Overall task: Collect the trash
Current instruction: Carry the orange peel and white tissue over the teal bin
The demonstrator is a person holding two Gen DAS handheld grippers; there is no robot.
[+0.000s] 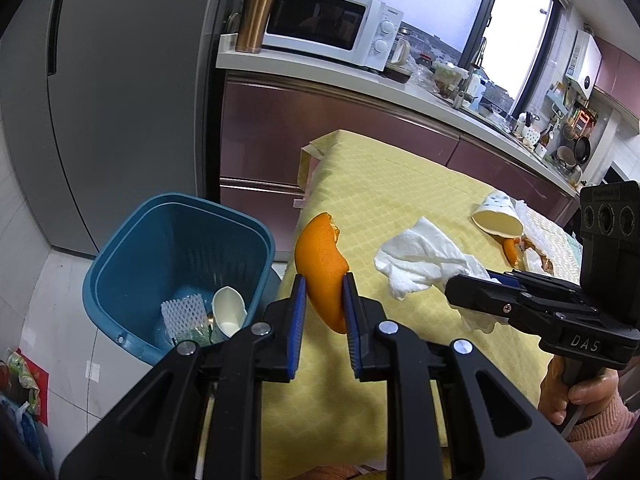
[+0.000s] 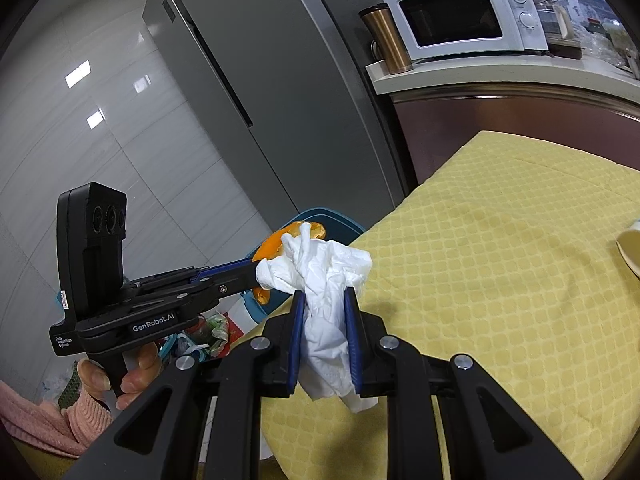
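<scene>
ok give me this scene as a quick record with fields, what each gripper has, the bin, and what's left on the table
left gripper: shut on orange peel
right gripper: shut on white tissue
bin: blue, on the floor left of the table, open top
in bin: foam net, white cup piece
table: yellow cloth cover
left on table: paper cup on its side, more orange peel beside it

Both wrist cameras sit close behind their own fingers, angled down over the yellow quilted tablecloth (image 1: 400,184); both take in the far white microwave (image 2: 464,16) and tall grey fridge (image 1: 120,100)
</scene>
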